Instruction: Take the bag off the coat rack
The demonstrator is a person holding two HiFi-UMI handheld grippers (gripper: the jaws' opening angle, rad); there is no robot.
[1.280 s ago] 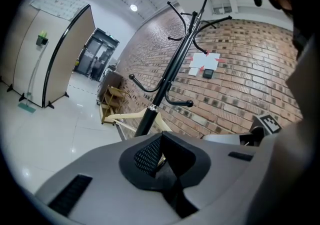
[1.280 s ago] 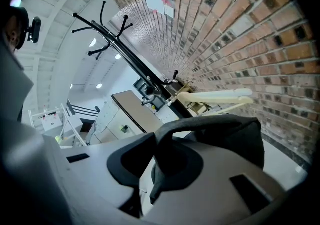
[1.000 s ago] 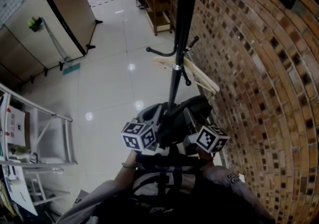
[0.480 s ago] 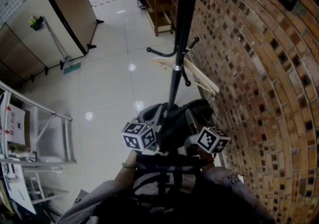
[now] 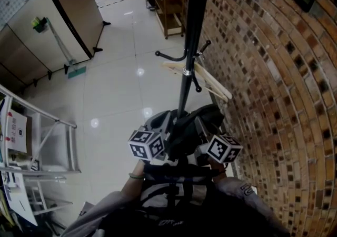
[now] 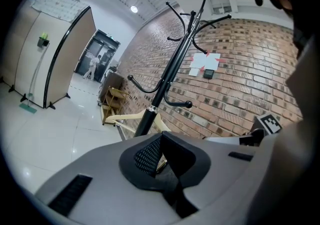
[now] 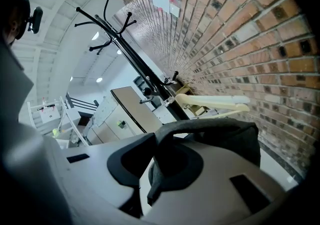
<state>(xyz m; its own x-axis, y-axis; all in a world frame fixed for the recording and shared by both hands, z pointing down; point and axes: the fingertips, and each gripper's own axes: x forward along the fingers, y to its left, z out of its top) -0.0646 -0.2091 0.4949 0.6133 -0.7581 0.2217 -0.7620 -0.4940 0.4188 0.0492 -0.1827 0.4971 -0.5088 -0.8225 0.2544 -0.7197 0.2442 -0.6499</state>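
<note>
A dark bag (image 5: 196,124) hangs between my two grippers, low in front of the person's chest and off the hooks of the black coat rack (image 5: 188,57). My left gripper (image 5: 167,135) is shut on a black mesh part of the bag (image 6: 149,155). The right gripper (image 5: 202,135) is shut on the bag's dark strap (image 7: 200,128), with the grey bag body (image 7: 235,139) just beyond its jaws. In the head view the bag hides both sets of jaw tips. The rack's pole (image 6: 165,79) rises directly ahead, and its upper hooks (image 7: 107,24) are bare.
A pale wooden hanger (image 5: 208,79) sits on a lower hook of the rack. A brick wall (image 5: 274,72) runs close along the right. A wooden shelf (image 5: 167,12) stands behind the rack, a metal frame (image 5: 52,141) stands at the left, and a tan partition (image 5: 68,4) stands far left.
</note>
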